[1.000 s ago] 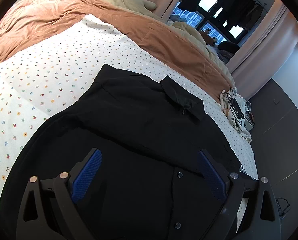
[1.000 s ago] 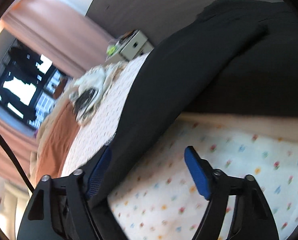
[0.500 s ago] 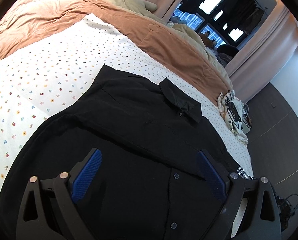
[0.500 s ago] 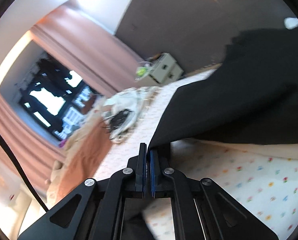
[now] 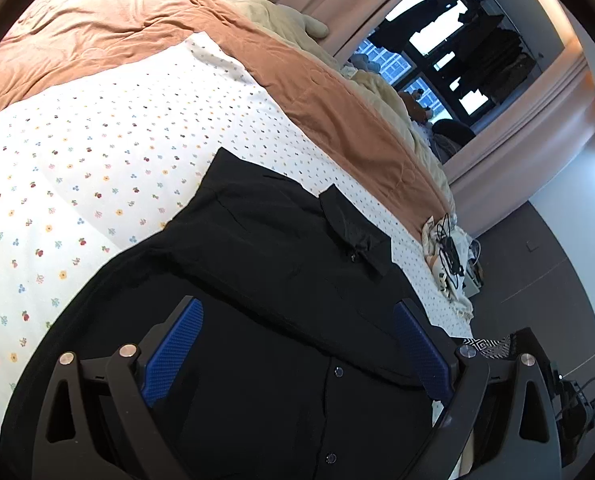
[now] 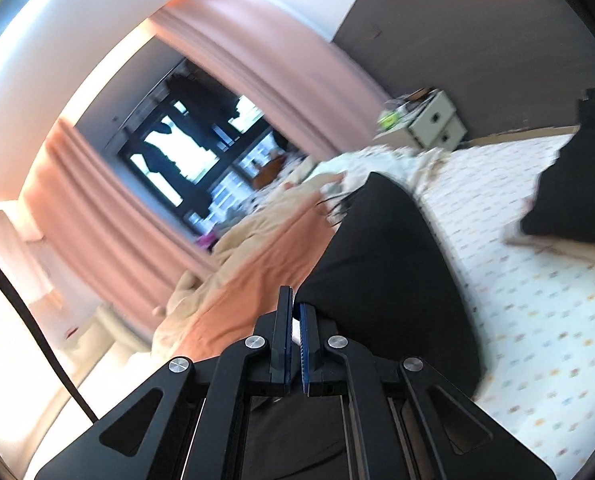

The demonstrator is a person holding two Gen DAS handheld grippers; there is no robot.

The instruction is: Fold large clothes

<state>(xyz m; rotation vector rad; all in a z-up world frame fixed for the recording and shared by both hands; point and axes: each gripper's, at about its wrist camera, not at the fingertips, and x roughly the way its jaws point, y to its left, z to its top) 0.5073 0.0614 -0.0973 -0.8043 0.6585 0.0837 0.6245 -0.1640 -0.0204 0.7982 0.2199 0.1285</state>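
Change: right gripper (image 6: 295, 320), open a second ago over the shirt's edge, has since clamped on that edge and lifted it, so its view has swung up from the sheet toward the window; left view has barely shifted.
Left gripper (image 5: 297, 344): fingers (image 5: 173, 354) spread wide, holding nothing, hovering over the shirt's button front.
Shirt (image 5: 281, 264): black, buttoned, lying on the bed with its collar (image 5: 353, 226) pointing toward the quilt; the near part fills the space between the left fingers.
Sheet (image 5: 97, 160): white with small flower print, under the shirt and bare to its left.
Quilt (image 5: 317, 92): orange-brown, bunched along the far side of the bed.
Cables (image 5: 449, 240): dark tangle on a pale cloth at the bed's far right corner.
Window (image 5: 449, 40): behind pink curtains, dark clothes hanging against it.
Right gripper: fingers (image 6: 283, 332) nearly together, pinching a black fold of the shirt (image 6: 381, 272) that hangs from them to the sheet (image 6: 537, 320).
Blur: right view is smeared; fine detail cannot be told.
Drawers (image 6: 437, 120): small pale unit by the dark wall beyond the bed.
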